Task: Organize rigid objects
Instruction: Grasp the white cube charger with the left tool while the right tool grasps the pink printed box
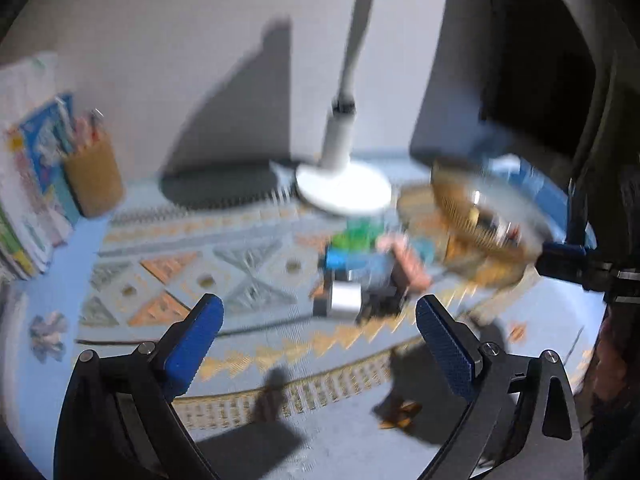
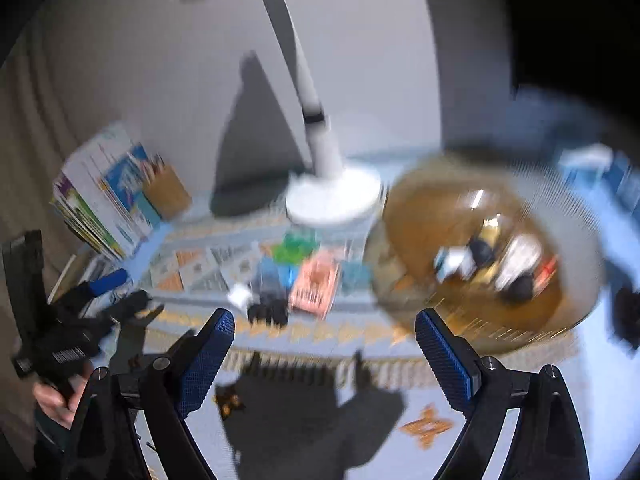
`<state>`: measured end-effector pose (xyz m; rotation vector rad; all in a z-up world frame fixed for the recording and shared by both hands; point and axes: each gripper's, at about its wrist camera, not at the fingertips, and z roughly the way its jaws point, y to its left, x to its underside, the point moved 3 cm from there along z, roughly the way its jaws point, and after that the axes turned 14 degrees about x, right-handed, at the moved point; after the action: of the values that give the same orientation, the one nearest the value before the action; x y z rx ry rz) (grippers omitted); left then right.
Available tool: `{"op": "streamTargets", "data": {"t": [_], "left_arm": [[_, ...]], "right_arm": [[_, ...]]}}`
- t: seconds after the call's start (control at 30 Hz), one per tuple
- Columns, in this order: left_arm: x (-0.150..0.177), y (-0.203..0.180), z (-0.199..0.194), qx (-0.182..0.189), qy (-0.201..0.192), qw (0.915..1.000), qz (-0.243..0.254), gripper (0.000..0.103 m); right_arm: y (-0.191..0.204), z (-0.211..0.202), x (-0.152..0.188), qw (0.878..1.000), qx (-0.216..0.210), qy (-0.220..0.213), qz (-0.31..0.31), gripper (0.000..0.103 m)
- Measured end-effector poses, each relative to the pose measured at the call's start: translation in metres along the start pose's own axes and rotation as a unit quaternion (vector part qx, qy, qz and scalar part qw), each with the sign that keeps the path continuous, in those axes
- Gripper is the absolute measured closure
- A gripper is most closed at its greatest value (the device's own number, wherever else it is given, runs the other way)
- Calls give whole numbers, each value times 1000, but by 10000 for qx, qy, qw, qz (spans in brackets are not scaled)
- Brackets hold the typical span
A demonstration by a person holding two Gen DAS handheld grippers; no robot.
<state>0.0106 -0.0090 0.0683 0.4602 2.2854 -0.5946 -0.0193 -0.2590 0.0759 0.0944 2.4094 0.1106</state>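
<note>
Items for sorting are lying in a loose cluster on the patterned mat, at 12 o'clock from both grippers and just short of the lamp base. Motion blur is smearing the cluster; a green piece, a blue block, a white box, a dark part and a pink pack are showing, packed close together.

Left gripper: jaws are standing wide apart, with nothing between the blue pads. It is pointing down at the mat, with the cluster just beyond the fingertips.

Right gripper: jaws are standing wide apart, with nothing between them. In the right wrist view the left gripper is appearing at 9 o'clock, with a hand gripping its handle.

Bowl: a brown woven bowl is sitting at 2 o'clock from the cluster, just beside the lamp base. Several small things are lying inside it, among them a white one and a dark one; the blur is leaving them unidentifiable.

Cup: a tan pencil cup is standing at 10 o'clock, with books leaning just beside it against the wall.

Lamp: the white stem is rising from the base toward 12 o'clock.
</note>
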Motion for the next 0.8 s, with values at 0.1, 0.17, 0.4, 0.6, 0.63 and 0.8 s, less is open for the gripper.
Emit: {"op": "streamTargets", "data": {"t": [0.1,0.17,0.4,0.6,0.63,0.8], "left_arm": [[12,8,38,53,385,9992,115,7],[15,12,51,74,498,9986,187,7],[14,10,83,237,862,9954,346,23],[9,11,94,322,892,9949,351,40],[8,11,96,371,899,9947,337,42],[9,10,100,454,835,9952,243,57]], "right_arm": [[4,41,9,9979,-196,548,295,19],[9,61,12,9968,-131,719,337,21],[25,93,2,9947,-182,822,584,21],[29,115,-8,9939,-74,901,639,27],[29,119,-8,9935,-59,922,668,28],[31,129,-10,9941,52,880,630,34]]}}
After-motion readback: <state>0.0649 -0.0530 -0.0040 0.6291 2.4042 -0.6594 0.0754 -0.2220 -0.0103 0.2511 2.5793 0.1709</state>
